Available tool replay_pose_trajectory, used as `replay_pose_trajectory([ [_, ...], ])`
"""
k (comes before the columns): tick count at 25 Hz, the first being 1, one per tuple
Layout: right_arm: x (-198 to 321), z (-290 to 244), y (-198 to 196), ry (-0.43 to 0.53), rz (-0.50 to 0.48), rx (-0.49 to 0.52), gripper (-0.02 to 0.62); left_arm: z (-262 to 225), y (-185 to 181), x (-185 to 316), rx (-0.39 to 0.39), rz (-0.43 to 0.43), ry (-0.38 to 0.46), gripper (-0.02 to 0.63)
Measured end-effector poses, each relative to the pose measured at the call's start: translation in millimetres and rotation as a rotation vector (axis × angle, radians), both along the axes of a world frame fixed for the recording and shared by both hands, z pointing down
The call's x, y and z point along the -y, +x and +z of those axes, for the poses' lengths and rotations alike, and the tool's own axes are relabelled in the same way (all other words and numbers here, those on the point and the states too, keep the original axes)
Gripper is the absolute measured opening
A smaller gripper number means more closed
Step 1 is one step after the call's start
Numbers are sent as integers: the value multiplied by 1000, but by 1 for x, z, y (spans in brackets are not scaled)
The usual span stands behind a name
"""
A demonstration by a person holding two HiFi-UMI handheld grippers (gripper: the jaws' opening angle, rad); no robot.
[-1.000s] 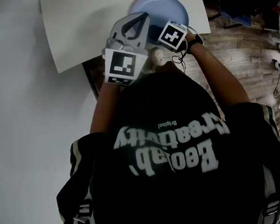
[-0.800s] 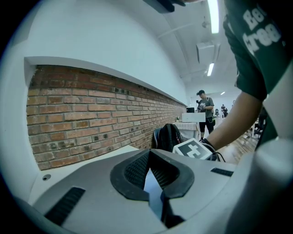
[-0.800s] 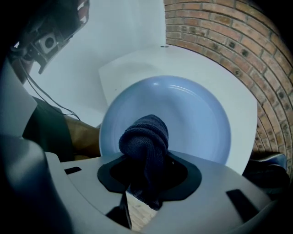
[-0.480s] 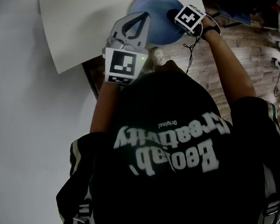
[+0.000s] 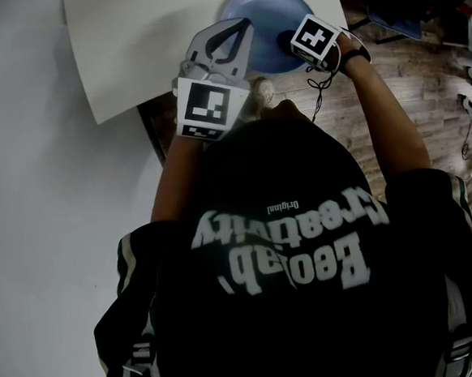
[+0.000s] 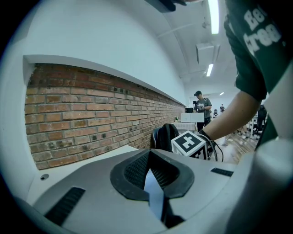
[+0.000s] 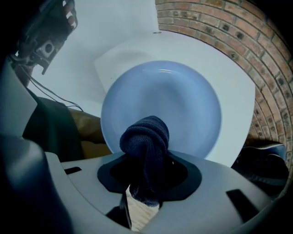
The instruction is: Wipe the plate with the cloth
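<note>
Plate (image 5: 264, 6): far right on worktop (image 5: 151, 44), rim pinched by left gripper (image 6: 153, 183). Cloth (image 7: 145, 137): clamped in right gripper (image 7: 146, 187), at plate's near side. Step: wiping, probably. Next: press cloth, sweep across.

The head view looks steeply down on the plate (image 5: 259, 15) from well above; the right gripper view faces the same plate (image 7: 183, 105) close up. The left gripper view looks level, seemingly sideways, at a brick wall (image 6: 91, 114), sharing the right gripper's marker cube (image 6: 187, 142) (image 5: 315, 41) with the head view.
</note>
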State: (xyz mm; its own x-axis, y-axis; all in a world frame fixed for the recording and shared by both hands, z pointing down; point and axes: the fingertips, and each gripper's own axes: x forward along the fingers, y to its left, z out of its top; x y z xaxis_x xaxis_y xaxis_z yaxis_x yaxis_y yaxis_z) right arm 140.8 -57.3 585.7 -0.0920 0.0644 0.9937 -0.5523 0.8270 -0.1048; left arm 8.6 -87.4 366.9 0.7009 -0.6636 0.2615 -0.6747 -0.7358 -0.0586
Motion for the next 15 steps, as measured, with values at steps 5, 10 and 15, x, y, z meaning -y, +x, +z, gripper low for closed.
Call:
replay_pose_trajectory([
  [5, -29, 0, -32, -67, -21, 68, 142, 0, 0, -2, -5, 2, 0, 2],
  [10, -47, -2, -73, -89, -57, 167, 143, -1, 1, -3, 1, 1, 0, 2],
  [15, -44, -6, -84, -47, -64, 213, 143, -3, 1, -3, 2, -8, 4, 2],
])
